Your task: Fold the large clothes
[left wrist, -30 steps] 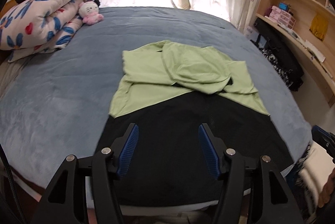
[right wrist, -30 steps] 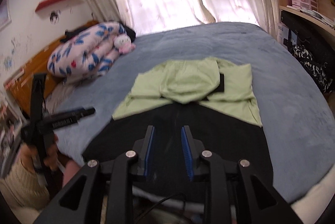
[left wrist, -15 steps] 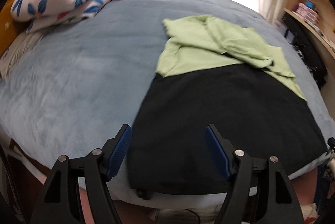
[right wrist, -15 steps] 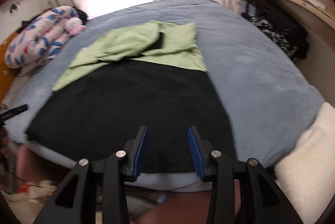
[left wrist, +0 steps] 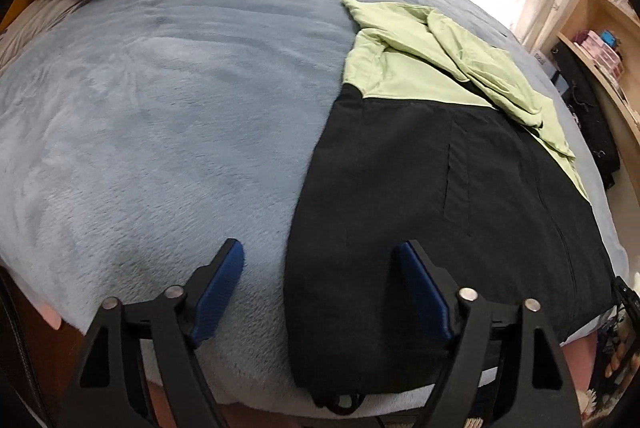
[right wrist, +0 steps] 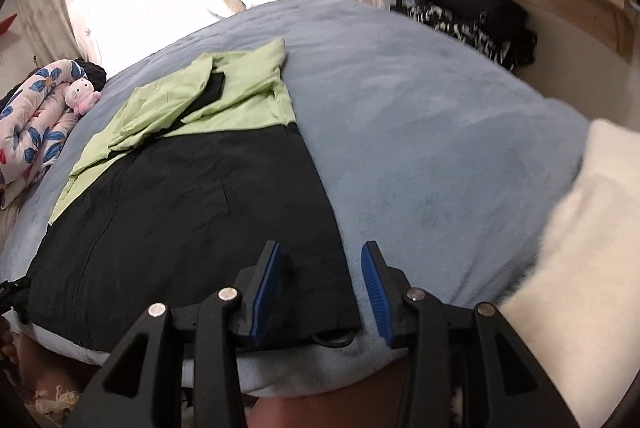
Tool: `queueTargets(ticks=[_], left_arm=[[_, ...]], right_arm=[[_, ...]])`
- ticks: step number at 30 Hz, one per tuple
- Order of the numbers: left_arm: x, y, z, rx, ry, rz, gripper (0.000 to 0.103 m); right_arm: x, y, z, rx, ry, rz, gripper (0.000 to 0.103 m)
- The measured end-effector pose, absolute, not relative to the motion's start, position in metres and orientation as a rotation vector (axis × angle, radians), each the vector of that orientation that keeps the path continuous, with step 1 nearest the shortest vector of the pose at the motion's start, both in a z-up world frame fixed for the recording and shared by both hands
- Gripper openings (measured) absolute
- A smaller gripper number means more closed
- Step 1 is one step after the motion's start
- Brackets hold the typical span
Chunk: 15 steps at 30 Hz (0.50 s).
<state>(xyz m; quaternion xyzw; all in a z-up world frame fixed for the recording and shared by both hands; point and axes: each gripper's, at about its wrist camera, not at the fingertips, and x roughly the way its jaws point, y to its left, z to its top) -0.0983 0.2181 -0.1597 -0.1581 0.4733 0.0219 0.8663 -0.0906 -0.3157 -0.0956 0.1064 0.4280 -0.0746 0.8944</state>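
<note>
I am holding my left gripper angled downward with its jaws spread wide; they have just been opening, and nothing is pressing against the blue pads. I am tilting my right gripper downward too, its jaws standing moderately apart, gripping nothing.

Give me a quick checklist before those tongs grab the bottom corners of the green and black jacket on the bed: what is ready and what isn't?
1. Jacket lies flat on the bed: ok.
2. Left tongs open, having just widened, nothing between them: ok.
3. Right tongs open, nothing gripped: ok.
4. Left tongs straddle the jacket's near left corner: ok.
5. Right tongs straddle the near right corner: ok.
6. Tongs touching the fabric: cannot tell.
</note>
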Motion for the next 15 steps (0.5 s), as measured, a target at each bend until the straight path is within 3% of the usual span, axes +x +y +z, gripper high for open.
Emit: queueTargets(ticks=[5, 15], left_arm=[[-0.093, 0.212, -0.161, -0.325, 0.969, 0.017, 0.087], [-0.103, 0.227, -0.162, -0.426, 0.941, -0.103, 0.085]], right_arm=[[-0.087, -0.308, -0.107, 0.184, 0.907, -0.148, 0.043], [-0.097, -0.315, -0.107, 0.257, 0.907, -0.063, 0.042]])
